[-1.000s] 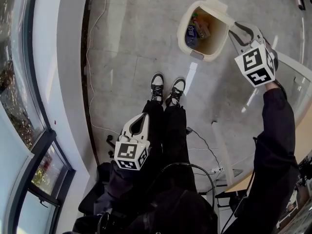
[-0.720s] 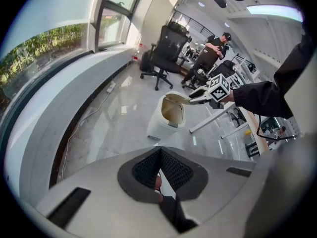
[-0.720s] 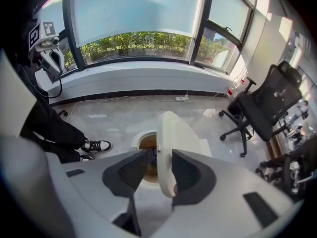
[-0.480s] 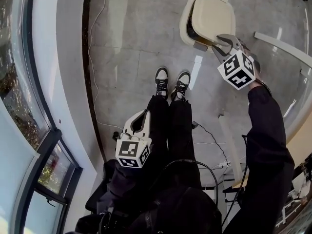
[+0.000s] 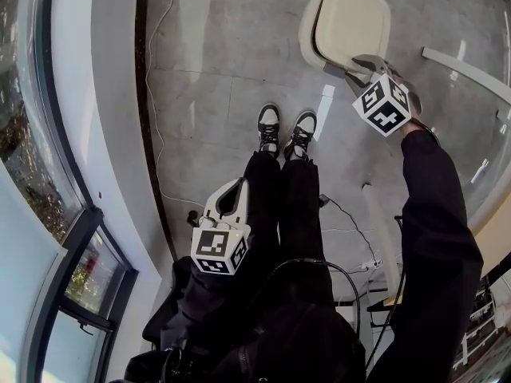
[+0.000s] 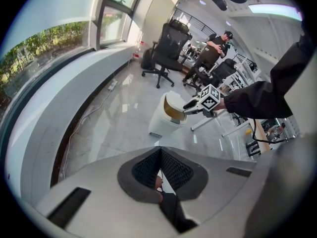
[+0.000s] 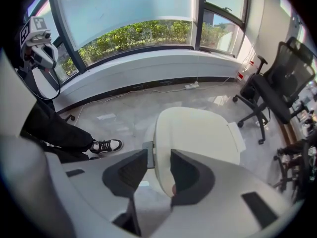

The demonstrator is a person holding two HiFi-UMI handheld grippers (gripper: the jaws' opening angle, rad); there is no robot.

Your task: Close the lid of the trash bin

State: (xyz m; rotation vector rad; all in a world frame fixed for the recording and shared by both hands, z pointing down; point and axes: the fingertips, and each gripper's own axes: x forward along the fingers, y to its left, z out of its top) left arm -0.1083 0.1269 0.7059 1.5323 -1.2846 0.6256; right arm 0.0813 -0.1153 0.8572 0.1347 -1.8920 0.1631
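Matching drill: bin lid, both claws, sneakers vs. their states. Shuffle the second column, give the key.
1 cream plastic trash-bin lid
2 left claw
3 right claw
4 black-and-white sneakers

A jaws together, empty
B side by side, toes toward the lid
C lowered, nearly shut
D jaws apart, astride the lid's edge

Pairs: 1-C, 2-A, 3-D, 4-B.
The right claw's jaws have just been opening, with the lid's edge between them.

Open-plan office, black wheeled swivel chairs (image 6: 166, 48), curved wall of tall windows (image 7: 133, 24), glossy grey tiled floor (image 5: 215, 70)
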